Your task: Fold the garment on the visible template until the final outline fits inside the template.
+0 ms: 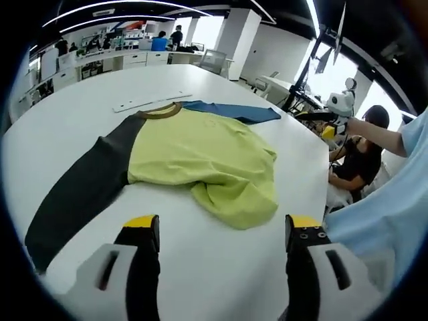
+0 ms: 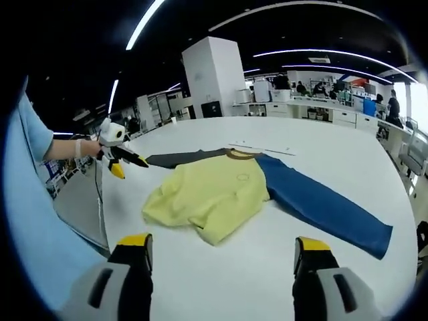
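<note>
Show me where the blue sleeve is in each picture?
Left gripper view: the blue sleeve lies at upper centre, behind the yellow shirt body.
Right gripper view: the blue sleeve stretches toward lower right.
Shared landmark: the brown collar.

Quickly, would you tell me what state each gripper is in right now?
Left gripper: open, holding nothing, above the white table short of the shirt.
Right gripper: open, holding nothing.

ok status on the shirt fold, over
Left tongs and right tongs open, empty, above the table. Shirt rumpled, dark sleeve and blue sleeve spread out. Nothing in the way.
</note>
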### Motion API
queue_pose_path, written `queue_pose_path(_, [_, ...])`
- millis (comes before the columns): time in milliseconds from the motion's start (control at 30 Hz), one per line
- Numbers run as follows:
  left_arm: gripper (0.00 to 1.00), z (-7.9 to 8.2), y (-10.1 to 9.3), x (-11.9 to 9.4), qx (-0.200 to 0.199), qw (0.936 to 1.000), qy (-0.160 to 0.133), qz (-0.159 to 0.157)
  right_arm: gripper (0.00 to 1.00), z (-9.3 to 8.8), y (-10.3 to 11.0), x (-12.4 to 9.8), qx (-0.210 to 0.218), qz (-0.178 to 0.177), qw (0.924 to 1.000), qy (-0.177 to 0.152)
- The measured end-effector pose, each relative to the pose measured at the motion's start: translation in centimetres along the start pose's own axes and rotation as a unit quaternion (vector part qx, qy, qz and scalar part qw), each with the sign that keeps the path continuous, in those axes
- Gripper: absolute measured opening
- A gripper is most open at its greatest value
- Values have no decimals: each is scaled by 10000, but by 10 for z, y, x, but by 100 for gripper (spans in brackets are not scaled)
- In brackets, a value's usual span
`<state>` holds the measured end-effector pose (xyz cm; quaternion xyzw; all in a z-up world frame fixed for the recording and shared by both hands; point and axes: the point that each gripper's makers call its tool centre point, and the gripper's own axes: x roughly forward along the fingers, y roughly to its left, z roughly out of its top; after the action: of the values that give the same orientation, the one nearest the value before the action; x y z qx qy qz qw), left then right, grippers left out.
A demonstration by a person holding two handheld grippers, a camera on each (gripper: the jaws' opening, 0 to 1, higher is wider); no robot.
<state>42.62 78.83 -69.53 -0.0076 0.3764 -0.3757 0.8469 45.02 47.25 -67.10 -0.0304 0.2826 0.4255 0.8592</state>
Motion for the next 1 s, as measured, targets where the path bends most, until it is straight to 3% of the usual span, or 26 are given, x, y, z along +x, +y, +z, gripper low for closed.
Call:
queue_pose_path(167, [71, 1, -5, 9, -150, 9997, -197, -27, 86, -2, 3, 6, -27, 40, 10000, 31])
queue_pose_path(267, [66, -3, -5, 12, -112, 9998, -162, -4, 80, -1, 9, 8, -167, 42, 9998, 53])
queue_pose_path(500, [52, -1, -2, 17, -315, 9985, -438, 106, 73, -10, 28, 26, -484, 205, 9982, 286])
queue_pose_path(600, [52, 0, -6, 22, -356, 9981, -493, 72, 69, -13, 33, 38, -455, 335, 9979, 319])
queue_pose_path(700, [49, -5, -4, 29, -187, 9988, -444, 121, 60, -15, 41, 49, -528, 459, 9969, 352])
queue_pose_path(1000, [50, -6, -14, 36, -333, 9977, -595, 53, 46, -15, 56, 87, -671, 527, 9953, 458])
